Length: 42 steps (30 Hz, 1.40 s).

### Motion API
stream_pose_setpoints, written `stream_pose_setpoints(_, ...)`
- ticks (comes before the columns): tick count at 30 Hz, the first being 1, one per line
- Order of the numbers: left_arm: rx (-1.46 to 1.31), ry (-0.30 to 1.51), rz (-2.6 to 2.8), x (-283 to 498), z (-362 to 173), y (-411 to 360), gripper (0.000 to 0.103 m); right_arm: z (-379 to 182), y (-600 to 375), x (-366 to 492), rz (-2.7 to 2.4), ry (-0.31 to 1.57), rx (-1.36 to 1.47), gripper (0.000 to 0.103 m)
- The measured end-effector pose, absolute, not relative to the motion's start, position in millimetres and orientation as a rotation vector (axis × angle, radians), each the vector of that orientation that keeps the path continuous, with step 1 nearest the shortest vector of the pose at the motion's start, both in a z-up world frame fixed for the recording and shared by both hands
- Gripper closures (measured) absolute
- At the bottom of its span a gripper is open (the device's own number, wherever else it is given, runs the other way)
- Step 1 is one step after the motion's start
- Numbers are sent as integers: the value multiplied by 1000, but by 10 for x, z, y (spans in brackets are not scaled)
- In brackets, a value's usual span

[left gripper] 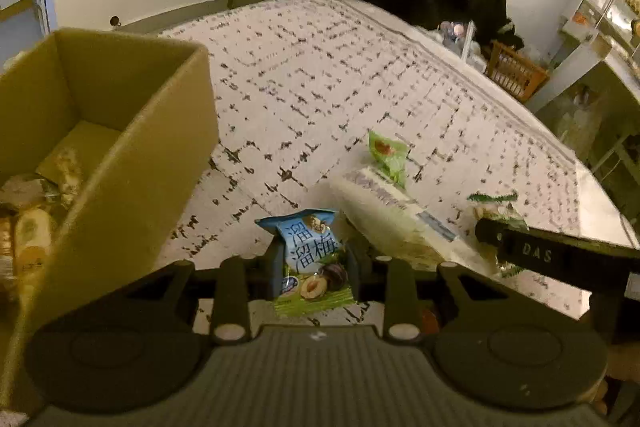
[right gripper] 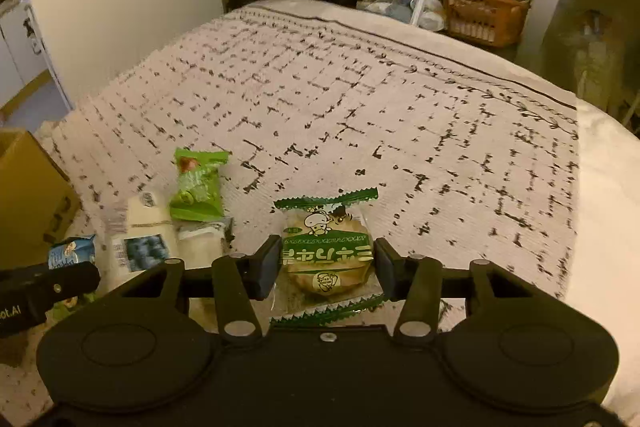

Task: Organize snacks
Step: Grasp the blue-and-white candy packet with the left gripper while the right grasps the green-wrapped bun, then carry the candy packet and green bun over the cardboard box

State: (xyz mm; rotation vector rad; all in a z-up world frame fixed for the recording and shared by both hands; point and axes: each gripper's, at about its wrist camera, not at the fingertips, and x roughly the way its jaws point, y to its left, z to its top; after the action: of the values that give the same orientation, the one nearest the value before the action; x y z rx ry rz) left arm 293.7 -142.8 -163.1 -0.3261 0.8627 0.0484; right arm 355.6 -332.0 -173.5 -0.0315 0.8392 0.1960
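You have each gripper pinching a snack, the left gripper (left gripper: 312,263) a plum packet (left gripper: 314,259) and the right gripper (right gripper: 326,263) a green-edged cake packet (right gripper: 326,247), ready for the cardboard box (left gripper: 132,131).

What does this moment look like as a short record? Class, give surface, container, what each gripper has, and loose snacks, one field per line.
surface: patterned cloth
container: cardboard box, open, snacks inside, left of the left gripper
left gripper: shut on blue plum packet
right gripper: pads against green-edged bun packet
loose snacks: green packet, white packet with blueberry picture
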Motion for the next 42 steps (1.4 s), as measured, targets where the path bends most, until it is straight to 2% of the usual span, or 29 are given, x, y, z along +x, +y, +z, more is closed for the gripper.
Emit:
stream_pose_setpoints(18, -334, 739, 29, 2390, -864, -1207, 73, -986, -3057, 2910, 236, 720, 35, 55)
stream_pose_setpoints(42, -369, 665, 73, 1791, -429, -492, 73, -543, -2261, 2281, 324, 664, 39, 55)
